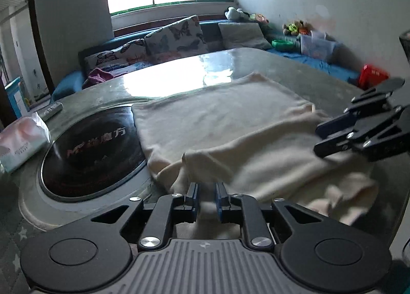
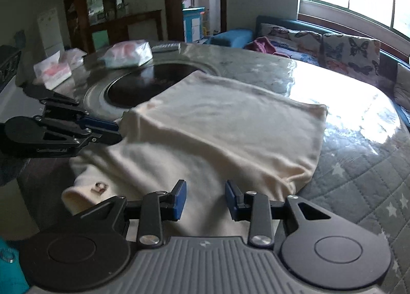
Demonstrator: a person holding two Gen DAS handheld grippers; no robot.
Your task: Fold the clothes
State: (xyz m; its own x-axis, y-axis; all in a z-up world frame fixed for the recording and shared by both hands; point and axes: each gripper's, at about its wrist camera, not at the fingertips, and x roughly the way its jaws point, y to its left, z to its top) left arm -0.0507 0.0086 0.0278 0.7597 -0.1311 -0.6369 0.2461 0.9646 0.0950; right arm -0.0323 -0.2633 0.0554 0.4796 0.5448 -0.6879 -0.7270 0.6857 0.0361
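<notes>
Cream cloth (image 1: 230, 127), folded into a rough rectangle, lies on the quilted surface (image 2: 358, 166) just right of the round dark hob (image 1: 89, 148), its near edge bunched under both grippers. Left gripper (image 1: 207, 198) has its jaws slightly apart with cloth between the pads, though a pinch cannot be told. Right gripper (image 2: 205, 199) hangs spread over the cloth's near edge, gripping nothing.
</notes>
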